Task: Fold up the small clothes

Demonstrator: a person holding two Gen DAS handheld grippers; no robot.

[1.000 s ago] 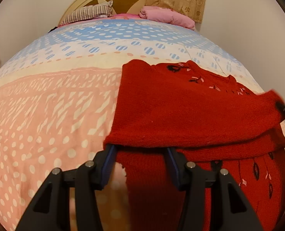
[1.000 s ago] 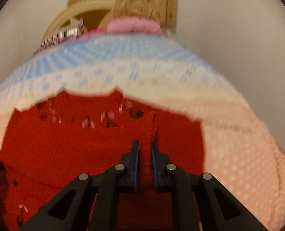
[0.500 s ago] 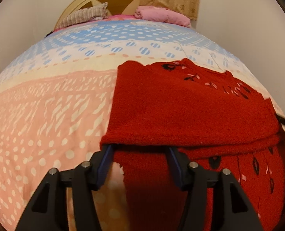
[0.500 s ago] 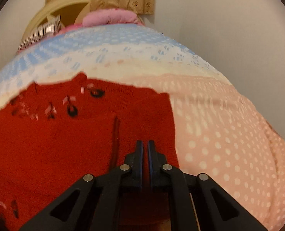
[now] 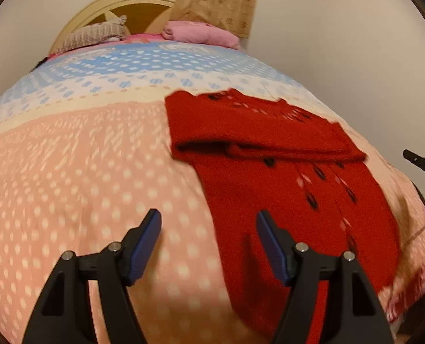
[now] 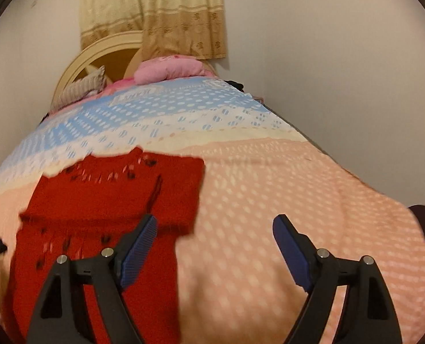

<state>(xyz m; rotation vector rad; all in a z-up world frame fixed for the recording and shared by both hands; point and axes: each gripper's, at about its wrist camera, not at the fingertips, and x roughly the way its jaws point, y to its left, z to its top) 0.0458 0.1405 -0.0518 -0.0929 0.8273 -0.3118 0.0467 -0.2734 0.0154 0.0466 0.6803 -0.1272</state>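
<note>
A: Bed (image 5: pixel 77 154) fills both views, pink-dotted cover. Red sweater (image 5: pixel 269 149) lies flat on it, well short of the headboard (image 5: pixel 132 3), upper part folded down into a band across the body.

B: Sleeves in?

A: Looks so; the band's edge shows layered folds. Lower body hangs toward the bed's near edge, not folded yet.

B: Tools?

A: Left tool (image 5: pixel 208 243) released, jaws just been opening, nothing between them: bare cover plus the sweater's left edge underneath. Right tool (image 6: pixel 215 246) also released, jaws just sprang wide, empty, sitting off the sweater's (image 6: pixel 103 200) right side.

B: Risks?

A: Knit is thick and springy, so the dropped fold may creep open. Next grab at the hem could pinch the bed cover too and drag it. Uneven lift between tools would skew the final fold. Frames are blurred, so edge alignment is hard to judge.
</note>
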